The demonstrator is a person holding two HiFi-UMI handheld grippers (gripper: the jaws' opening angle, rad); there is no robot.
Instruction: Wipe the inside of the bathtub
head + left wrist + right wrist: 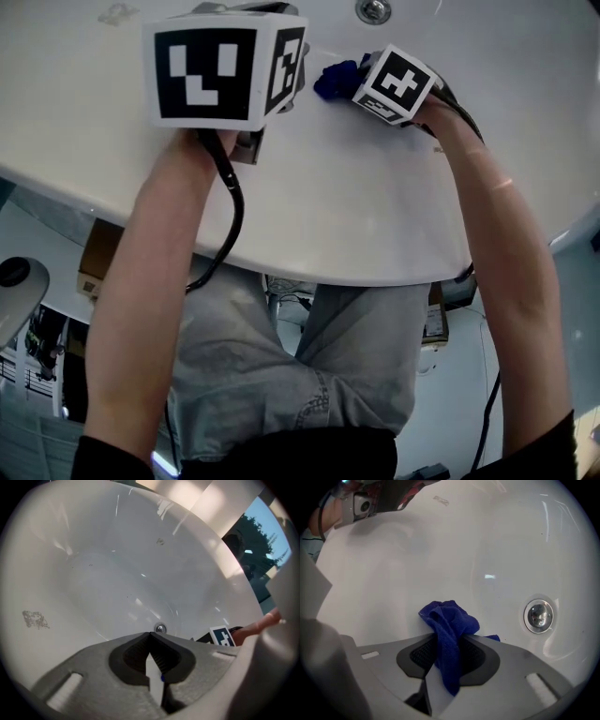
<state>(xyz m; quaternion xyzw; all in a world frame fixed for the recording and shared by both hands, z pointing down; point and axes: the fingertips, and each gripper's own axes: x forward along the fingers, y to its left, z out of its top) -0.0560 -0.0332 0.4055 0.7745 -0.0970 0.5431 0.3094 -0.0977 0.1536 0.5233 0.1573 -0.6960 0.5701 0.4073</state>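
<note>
You are gripping a blue cloth (449,620) in your right gripper (447,641). Its jaws are clenched on the bunched fabric, so a wad is sticking out ahead of the tips and a tail is hanging down behind them. That wad is either touching or sitting just off the white inner wall of the bathtub (393,573); I cannot tell which. The drain (538,616) is lying near it on the right. Your left gripper (151,637) is closed on nothing, hanging over the basin beside the other one and pointing toward the drain.

As for progress, I am judging the wiping to be under way but far from finished. The cloth is reaching only one small area near the drain, and the surface is showing no clear wiped trail. A greyish smudge (35,619) is sitting on the wall well apart from the cloth. Most of the basin is waiting for a pass.
</note>
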